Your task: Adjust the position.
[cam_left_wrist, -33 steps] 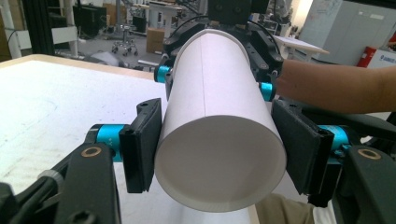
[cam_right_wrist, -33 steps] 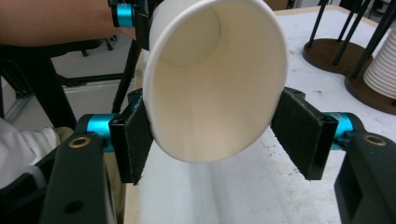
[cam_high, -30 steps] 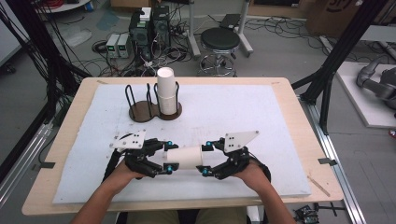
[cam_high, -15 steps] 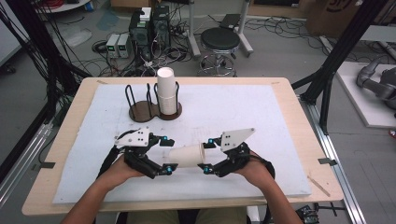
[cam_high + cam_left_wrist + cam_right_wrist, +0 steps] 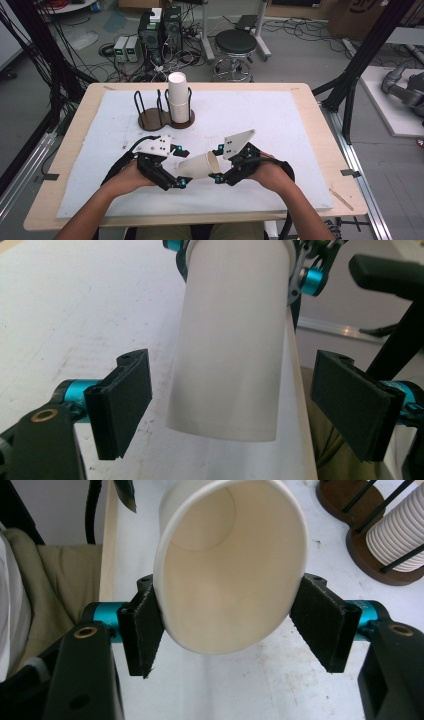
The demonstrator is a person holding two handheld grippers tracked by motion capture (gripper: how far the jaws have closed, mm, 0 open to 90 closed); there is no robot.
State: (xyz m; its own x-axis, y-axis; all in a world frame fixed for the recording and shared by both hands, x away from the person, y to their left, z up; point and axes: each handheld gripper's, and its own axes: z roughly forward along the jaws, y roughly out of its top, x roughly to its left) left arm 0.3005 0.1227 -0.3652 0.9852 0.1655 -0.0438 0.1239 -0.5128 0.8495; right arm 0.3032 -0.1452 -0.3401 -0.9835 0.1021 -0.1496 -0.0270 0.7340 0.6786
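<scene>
Right gripper (image 5: 227, 630) clamping a white paper cup (image 5: 199, 165) near its rim, held on its side above the counter.

The left gripper (image 5: 245, 405) stands spread, jaws either side of the cup's base without touching. Light and thin-walled, the cup looks easily crushed; its rolled rim seems the stiffest place to hold. Below lies a white foam mat (image 5: 280, 125) on the wooden counter (image 5: 75, 130), with a stack of white paper cups (image 5: 178, 97) in a dark wire-and-wood holder (image 5: 150, 117) farther off. Beyond: a black stool (image 5: 235, 42) and cables on the floor.
</scene>
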